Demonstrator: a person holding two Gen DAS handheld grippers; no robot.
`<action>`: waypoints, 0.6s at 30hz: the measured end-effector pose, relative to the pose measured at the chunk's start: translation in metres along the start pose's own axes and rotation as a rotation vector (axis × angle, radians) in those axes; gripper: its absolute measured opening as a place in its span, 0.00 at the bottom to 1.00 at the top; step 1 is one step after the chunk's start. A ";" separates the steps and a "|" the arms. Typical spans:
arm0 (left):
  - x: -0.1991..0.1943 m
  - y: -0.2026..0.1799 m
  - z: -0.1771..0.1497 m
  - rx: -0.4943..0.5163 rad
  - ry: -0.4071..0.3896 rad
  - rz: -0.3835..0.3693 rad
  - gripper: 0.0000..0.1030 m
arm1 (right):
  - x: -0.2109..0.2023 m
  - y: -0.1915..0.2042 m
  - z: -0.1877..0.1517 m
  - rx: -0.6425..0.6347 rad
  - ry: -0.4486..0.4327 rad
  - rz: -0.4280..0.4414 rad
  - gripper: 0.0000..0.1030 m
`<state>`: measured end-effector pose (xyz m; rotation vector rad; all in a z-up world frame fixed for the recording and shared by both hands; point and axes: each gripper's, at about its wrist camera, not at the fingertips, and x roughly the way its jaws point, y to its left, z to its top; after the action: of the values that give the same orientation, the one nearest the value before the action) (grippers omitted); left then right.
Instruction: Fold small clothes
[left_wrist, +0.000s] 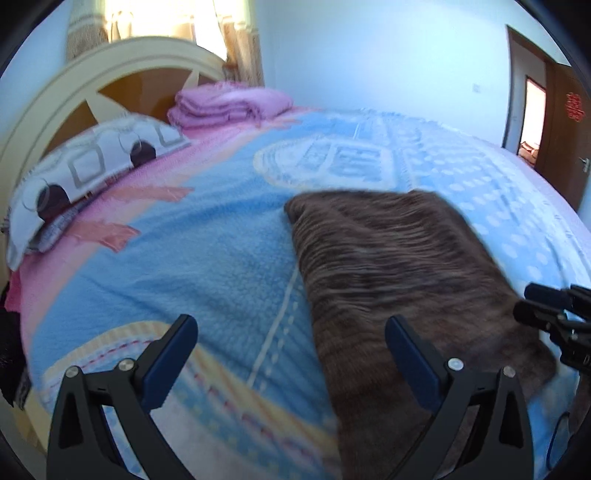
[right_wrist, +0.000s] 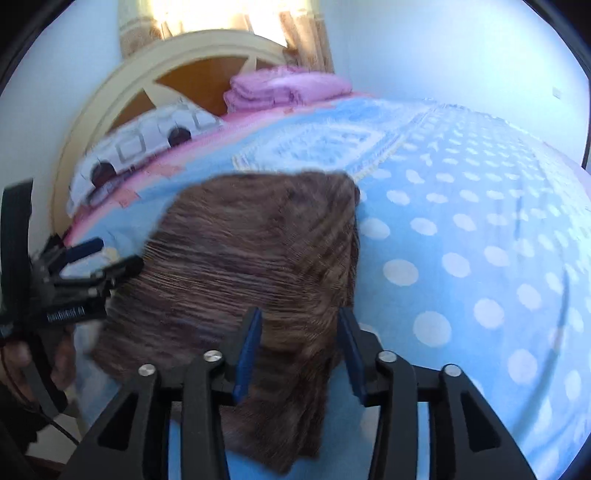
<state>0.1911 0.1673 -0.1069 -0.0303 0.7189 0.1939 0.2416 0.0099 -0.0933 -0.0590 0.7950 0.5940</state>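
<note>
A brown striped knit garment (left_wrist: 399, 266) lies flat on the blue blanket; it also shows in the right wrist view (right_wrist: 251, 251). My left gripper (left_wrist: 291, 332) is wide open above the garment's left edge, its right finger over the cloth, its left finger over bare blanket. My right gripper (right_wrist: 299, 325) is open over the garment's near right part, holding nothing. The right gripper (left_wrist: 546, 306) shows at the garment's right edge in the left wrist view. The left gripper (right_wrist: 110, 254) shows at the garment's left edge in the right wrist view.
The blue, pink and white-dotted blanket (left_wrist: 207, 258) covers the bed. A patterned pillow (left_wrist: 85, 173) and a folded pink blanket (left_wrist: 229, 103) lie by the cream headboard (left_wrist: 66, 92). A brown door (left_wrist: 561, 122) stands at the far right.
</note>
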 end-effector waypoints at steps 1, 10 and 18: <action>-0.009 -0.001 0.000 0.004 -0.018 -0.009 1.00 | -0.011 0.005 0.000 -0.008 -0.022 -0.012 0.47; -0.082 -0.006 0.014 -0.003 -0.143 -0.099 1.00 | -0.083 0.051 -0.005 -0.065 -0.163 -0.080 0.61; -0.097 -0.006 0.018 -0.002 -0.175 -0.115 1.00 | -0.104 0.046 -0.011 -0.029 -0.191 -0.100 0.62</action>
<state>0.1326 0.1467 -0.0299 -0.0555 0.5403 0.0855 0.1538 -0.0046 -0.0224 -0.0675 0.5941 0.5078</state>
